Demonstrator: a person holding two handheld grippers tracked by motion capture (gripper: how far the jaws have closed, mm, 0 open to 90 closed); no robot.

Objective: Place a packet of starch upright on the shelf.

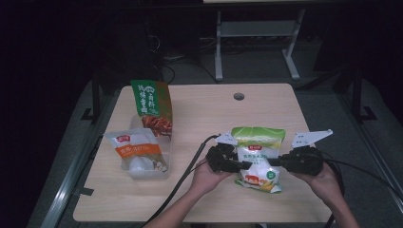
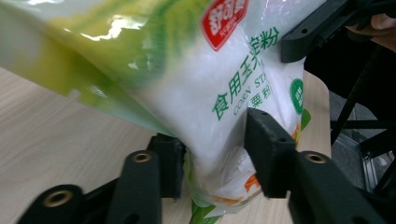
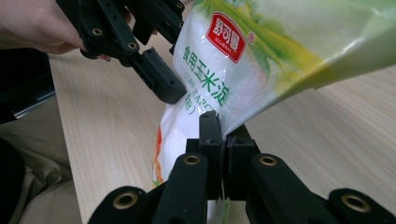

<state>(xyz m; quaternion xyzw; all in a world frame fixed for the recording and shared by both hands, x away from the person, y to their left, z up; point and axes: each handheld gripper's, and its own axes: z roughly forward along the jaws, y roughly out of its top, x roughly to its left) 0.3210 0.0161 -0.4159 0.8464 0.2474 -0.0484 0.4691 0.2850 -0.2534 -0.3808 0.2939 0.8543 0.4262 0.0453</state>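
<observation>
1. A soft, glossy plastic bag of corn starch (image 1: 257, 159) stands near the front of the table (image 1: 204, 114), right of the middle, between the two grippers; white powder bulges its lower half and a green and yellow print covers its flat, sealed top.
2. The left gripper (image 1: 227, 160), of matte black plastic with brass-ringed holes, has its jaws on either side of the bag's left edge; the blocky pads press into the yielding film.
3. The right gripper (image 1: 295, 161) has its jaws together, clamped on the thin right edge of the bag.
4. The table is pale wood grain with rounded corners and a round hole near its far edge.
5. At the left, a clear plastic tub (image 1: 142, 161) holds two more pouches, one orange and white, one green and upright.
</observation>
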